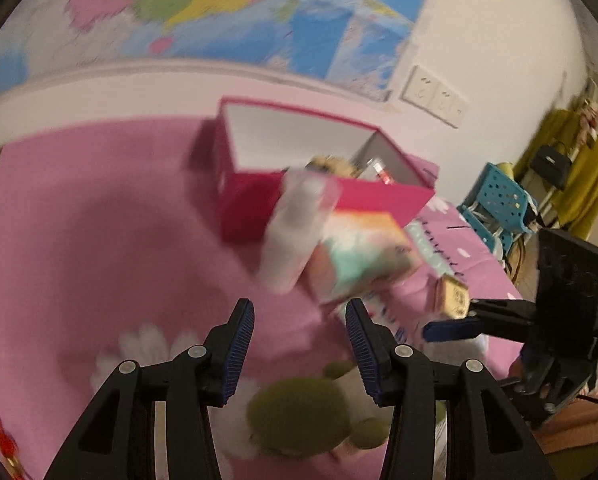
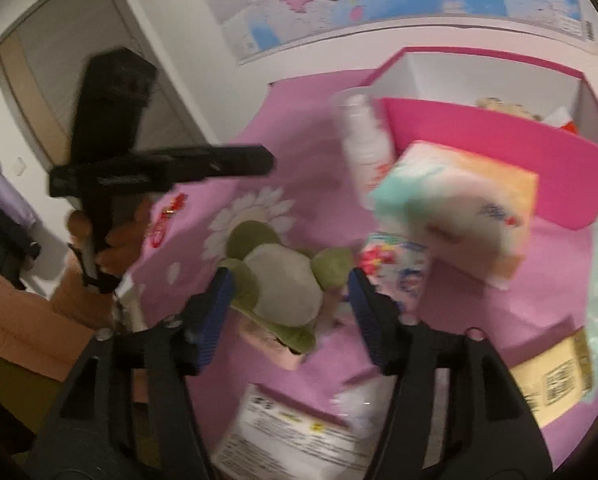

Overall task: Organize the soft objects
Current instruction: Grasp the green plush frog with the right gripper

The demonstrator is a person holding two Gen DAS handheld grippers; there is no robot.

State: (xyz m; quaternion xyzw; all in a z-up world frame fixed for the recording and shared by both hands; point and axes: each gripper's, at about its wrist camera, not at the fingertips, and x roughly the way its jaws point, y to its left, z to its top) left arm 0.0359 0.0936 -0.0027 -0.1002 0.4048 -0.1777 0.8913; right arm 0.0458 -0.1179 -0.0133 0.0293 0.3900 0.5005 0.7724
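Left gripper: jaws apart, nothing between them
Right gripper: released; hanging over the green plush toy, pads clear of it
Tissue pack: blurred (apparently unsupported); just before the pink box

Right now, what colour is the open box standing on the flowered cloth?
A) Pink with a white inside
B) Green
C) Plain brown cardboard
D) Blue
A: the open box has bright pink outer walls and a white lining, and it stands on the pink flowered cloth below the wall map; the right wrist view shows the same pink walls.
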